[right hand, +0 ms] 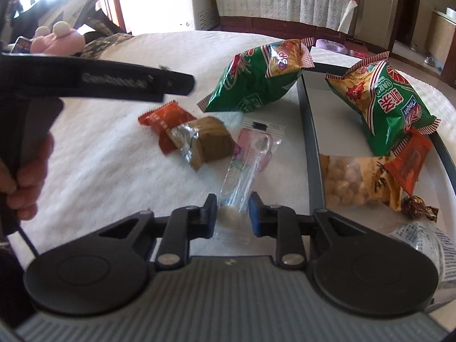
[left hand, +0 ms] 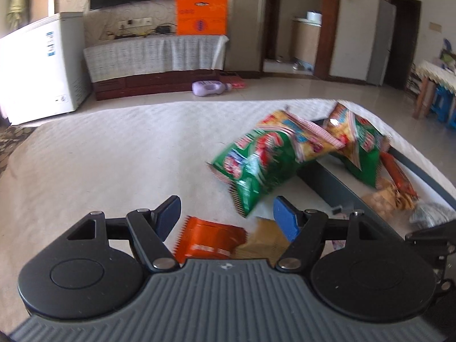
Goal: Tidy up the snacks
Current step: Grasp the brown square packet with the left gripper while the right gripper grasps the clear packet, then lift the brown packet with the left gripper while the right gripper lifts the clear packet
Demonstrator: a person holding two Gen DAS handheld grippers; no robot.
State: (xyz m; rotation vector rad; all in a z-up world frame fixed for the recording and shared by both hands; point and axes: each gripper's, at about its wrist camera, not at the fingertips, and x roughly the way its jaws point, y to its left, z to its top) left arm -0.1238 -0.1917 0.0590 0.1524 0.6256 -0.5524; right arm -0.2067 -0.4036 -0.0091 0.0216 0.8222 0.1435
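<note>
My right gripper [right hand: 231, 216] is shut on the near end of a long clear packet [right hand: 245, 171] that lies on the white bed cover beside the grey tray [right hand: 310, 131]. Just beyond it lie a brown packet [right hand: 208, 139] and an orange packet [right hand: 162, 119]. A green snack bag [right hand: 256, 79] leans on the tray's left rim. My left gripper [left hand: 228, 216] is open and hovers over the orange packet [left hand: 208, 239] and the brown packet [left hand: 262, 242], touching neither. In the tray lie a second green bag [right hand: 390, 105], a bag of round nuts [right hand: 353, 185] and an orange packet [right hand: 407, 162].
A wrapped candy [right hand: 419, 208] and a clear printed bag [right hand: 421, 239] lie at the tray's near end. A hand [right hand: 25, 176] holds the left gripper's handle at the left. A pink plush toy [right hand: 57, 40] sits at the bed's far left. A white freezer [left hand: 40, 65] stands beyond the bed.
</note>
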